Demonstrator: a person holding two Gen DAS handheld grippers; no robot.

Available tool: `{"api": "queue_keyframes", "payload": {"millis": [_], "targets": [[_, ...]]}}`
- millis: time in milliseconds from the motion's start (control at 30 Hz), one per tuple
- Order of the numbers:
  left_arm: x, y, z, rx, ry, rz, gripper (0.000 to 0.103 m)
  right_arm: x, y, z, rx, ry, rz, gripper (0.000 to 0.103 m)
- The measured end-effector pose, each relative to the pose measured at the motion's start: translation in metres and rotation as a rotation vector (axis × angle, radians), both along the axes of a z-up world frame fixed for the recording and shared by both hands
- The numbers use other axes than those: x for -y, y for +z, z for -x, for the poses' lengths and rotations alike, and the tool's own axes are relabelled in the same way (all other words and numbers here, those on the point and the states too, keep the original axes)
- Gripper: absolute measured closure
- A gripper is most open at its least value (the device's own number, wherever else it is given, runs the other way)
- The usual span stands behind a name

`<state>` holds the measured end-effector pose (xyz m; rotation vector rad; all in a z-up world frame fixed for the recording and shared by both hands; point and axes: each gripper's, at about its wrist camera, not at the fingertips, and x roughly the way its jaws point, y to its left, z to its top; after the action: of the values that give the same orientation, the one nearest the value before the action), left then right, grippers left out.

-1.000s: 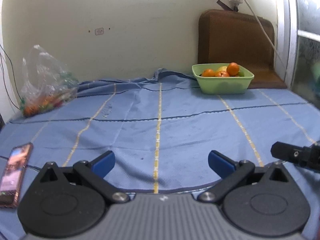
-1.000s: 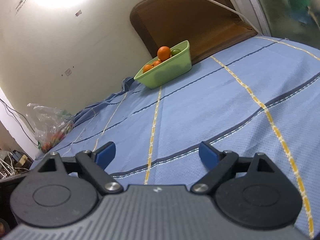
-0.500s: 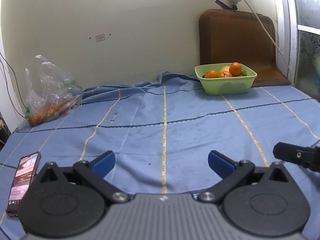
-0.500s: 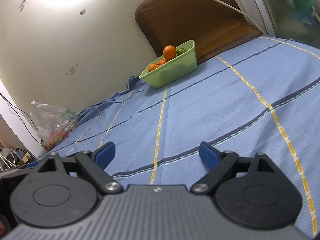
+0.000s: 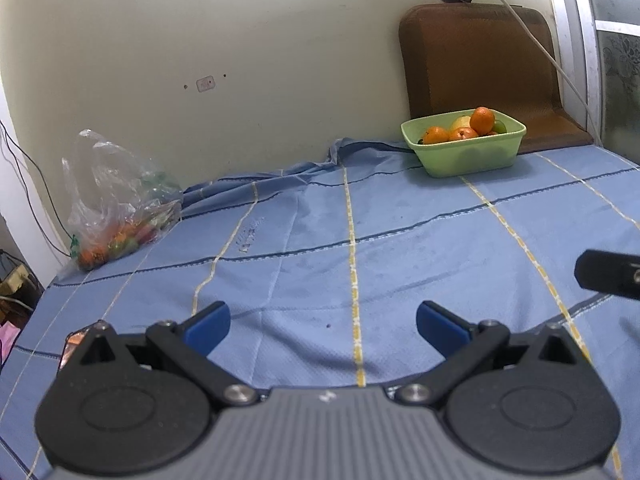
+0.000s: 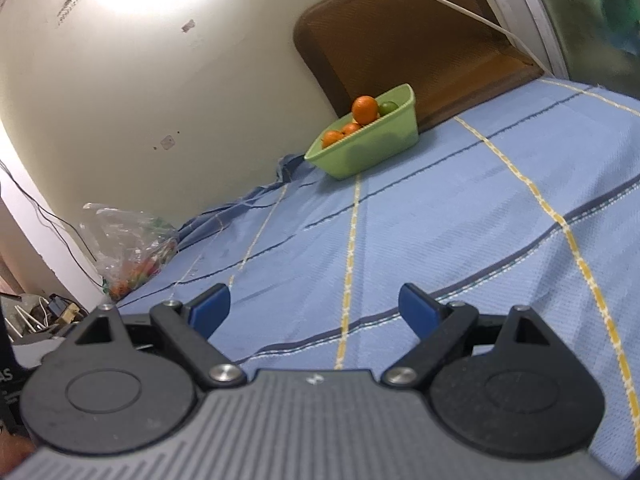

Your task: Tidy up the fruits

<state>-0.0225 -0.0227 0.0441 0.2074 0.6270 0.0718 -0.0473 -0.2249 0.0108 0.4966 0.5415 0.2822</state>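
Observation:
A light green bowl (image 5: 468,156) (image 6: 372,148) sits at the far right of the blue cloth, near the wall. It holds several oranges (image 5: 482,119) (image 6: 365,109) and a green fruit (image 6: 387,107). A clear plastic bag (image 5: 116,204) (image 6: 128,240) with orange, red and green fruit lies at the far left. My left gripper (image 5: 323,326) is open over the near cloth, nothing between its blue pads. My right gripper (image 6: 314,310) is open too, empty and tilted; part of it shows in the left wrist view as a black piece (image 5: 608,274) at the right edge.
A blue cloth with yellow stripes (image 5: 352,240) covers the surface. A brown cushion (image 5: 480,68) leans on the wall behind the bowl, with a white cable (image 5: 532,40) across it. A phone (image 5: 74,346) peeks out behind my left gripper. Wires and clutter (image 6: 48,308) lie off the left edge.
Both cameras have lifted and tipped up slightly, so the bowl and bag sit lower in view. The phone is now mostly hidden behind my left gripper. Both grippers stayed open.

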Motion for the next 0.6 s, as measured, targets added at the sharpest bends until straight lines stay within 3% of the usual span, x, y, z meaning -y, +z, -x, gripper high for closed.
{"api": "queue_keyframes", "payload": {"millis": [233, 600], "targets": [[-0.0030, -0.0021, -0.0013, -0.002, 0.014, -0.005, 0.000, -0.0060, 0.0050, 0.0043, 0.038, 0.009, 0.033, 0.010], [-0.0052, -0.0044, -0.0019, 0.000, 0.021, -0.009, 0.000, -0.0087, 0.0017, 0.0009, 0.019, 0.011, 0.036, 0.010]]}}
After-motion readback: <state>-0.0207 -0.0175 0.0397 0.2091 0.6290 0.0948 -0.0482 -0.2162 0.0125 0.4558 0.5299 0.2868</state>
